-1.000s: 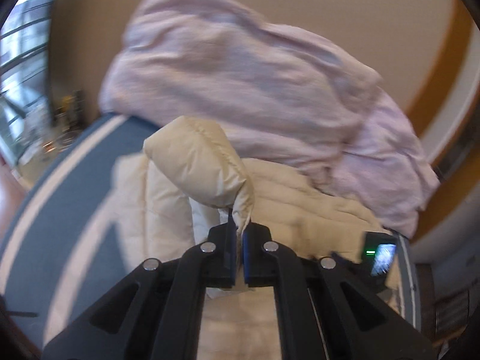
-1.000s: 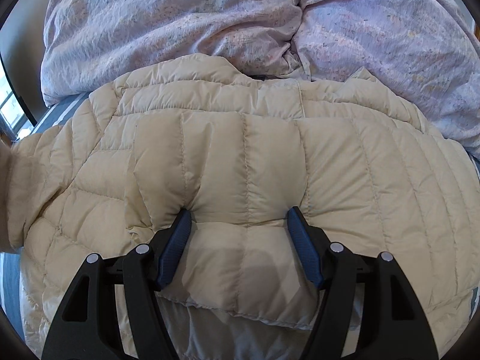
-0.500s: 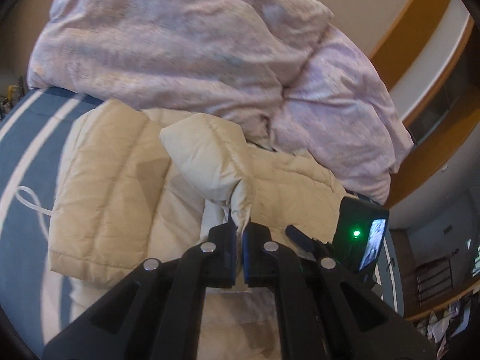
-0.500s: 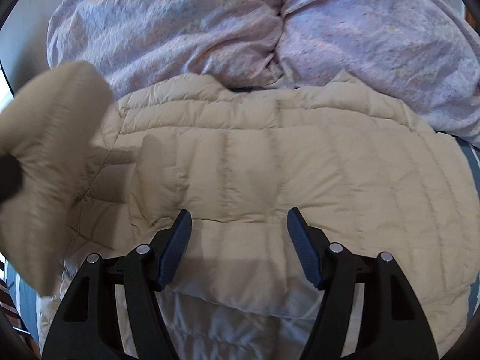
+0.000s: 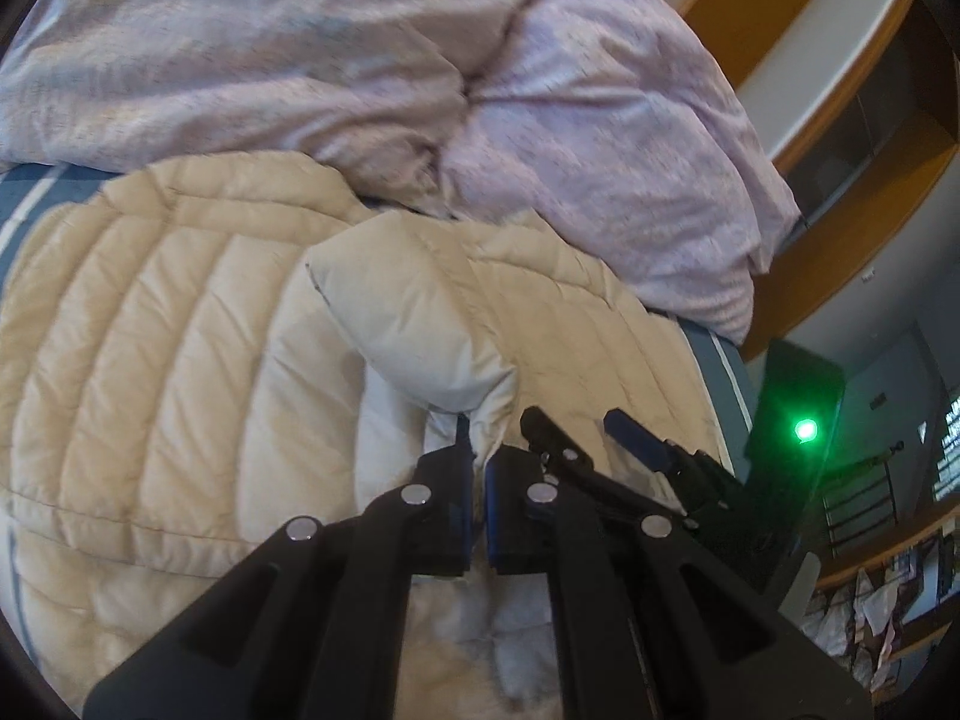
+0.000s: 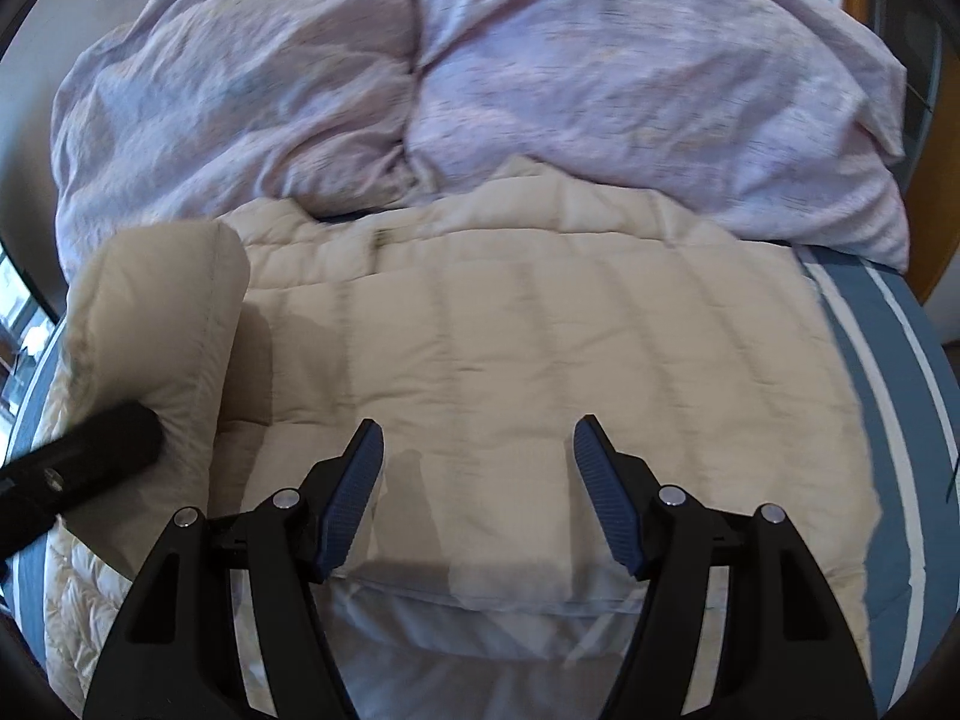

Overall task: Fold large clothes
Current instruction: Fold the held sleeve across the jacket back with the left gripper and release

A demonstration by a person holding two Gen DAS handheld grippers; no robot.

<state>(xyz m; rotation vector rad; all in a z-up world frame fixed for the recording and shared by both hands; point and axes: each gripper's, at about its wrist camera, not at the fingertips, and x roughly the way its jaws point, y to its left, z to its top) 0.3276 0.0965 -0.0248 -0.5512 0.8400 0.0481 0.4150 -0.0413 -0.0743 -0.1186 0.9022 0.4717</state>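
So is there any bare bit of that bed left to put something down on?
Only strips. The blue striped bedcover shows bare to the right of the cream puffer jacket, and as a narrower strip on its left. The far side is crowded: the lilac duvet is heaped there, touching the jacket's far edge.

Both grippers — left gripper (image 5: 478,501), right gripper (image 6: 477,495) — have black angular frames, silver round screws behind the blue ribbed pads (image 6: 351,498).

Jacket (image 6: 528,360) before duvet (image 6: 480,78), on bed (image 6: 864,360)
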